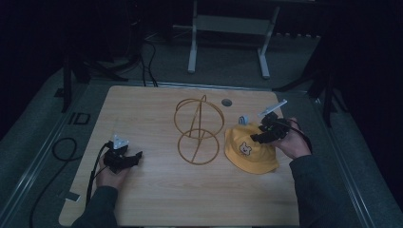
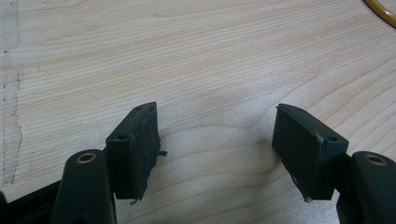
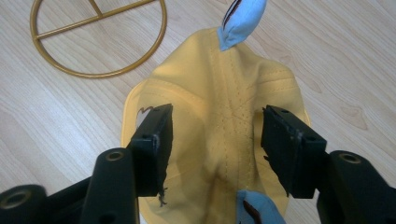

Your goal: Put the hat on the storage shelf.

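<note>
Dim room; grey floor [image 1: 228,61]; white frame legs [image 1: 192,47]; black cables [image 1: 147,57].

"ID" on floor mat [image 1: 78,118] (pale letters)

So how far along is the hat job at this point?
Early. Nothing looks done: the yellow hat lies flat on the table, beside the gold wire stand, not on it. In hand: the right tongs straddle the hat's crown, open, pads not pressing. The left tongs rest open over bare wood. Left, most likely: grip, lift, and set the hat on the stand.
</note>
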### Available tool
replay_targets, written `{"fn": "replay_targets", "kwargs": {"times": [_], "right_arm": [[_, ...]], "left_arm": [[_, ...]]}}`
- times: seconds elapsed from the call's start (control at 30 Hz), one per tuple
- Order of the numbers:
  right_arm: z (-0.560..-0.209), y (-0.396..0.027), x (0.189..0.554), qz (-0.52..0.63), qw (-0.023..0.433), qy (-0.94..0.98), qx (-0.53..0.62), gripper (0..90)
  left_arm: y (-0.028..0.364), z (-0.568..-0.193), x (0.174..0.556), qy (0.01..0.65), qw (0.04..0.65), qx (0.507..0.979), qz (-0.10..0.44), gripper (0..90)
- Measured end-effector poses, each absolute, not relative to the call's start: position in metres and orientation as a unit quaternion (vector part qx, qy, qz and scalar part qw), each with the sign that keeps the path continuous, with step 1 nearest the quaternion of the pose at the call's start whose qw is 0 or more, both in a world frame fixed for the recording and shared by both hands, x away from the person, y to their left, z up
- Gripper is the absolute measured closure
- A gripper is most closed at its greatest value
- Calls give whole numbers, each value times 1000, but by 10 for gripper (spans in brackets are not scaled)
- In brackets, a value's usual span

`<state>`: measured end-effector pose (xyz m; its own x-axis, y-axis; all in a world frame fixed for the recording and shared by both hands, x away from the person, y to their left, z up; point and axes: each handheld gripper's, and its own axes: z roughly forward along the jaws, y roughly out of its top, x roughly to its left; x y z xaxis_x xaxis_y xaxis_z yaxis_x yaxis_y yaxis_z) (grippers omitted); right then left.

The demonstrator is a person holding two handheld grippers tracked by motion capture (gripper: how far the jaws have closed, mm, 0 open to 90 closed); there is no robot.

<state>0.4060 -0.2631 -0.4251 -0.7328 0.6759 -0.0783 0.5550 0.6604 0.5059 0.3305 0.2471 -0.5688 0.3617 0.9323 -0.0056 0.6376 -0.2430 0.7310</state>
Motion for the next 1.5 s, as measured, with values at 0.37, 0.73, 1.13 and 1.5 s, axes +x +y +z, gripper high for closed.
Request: {"fn": "replay_targets", "kwargs": {"times": [0.37, 0.73, 1.13, 1.5], "right_arm": [[-425, -260, 409, 223, 133, 903, 343, 413], [-430, -258, 413, 217, 123, 903, 349, 381], [-435, -255, 419, 204, 116, 906, 354, 375], [-436, -258, 426, 198, 97, 904, 367, 547]], "left_arm": [[247, -569, 330, 519, 330, 756, 223, 318], [247, -569, 330, 519, 330, 756, 223, 318], [247, -569, 330, 519, 330, 756, 223, 318], [247, -569, 330, 519, 330, 756, 223, 318]]}}
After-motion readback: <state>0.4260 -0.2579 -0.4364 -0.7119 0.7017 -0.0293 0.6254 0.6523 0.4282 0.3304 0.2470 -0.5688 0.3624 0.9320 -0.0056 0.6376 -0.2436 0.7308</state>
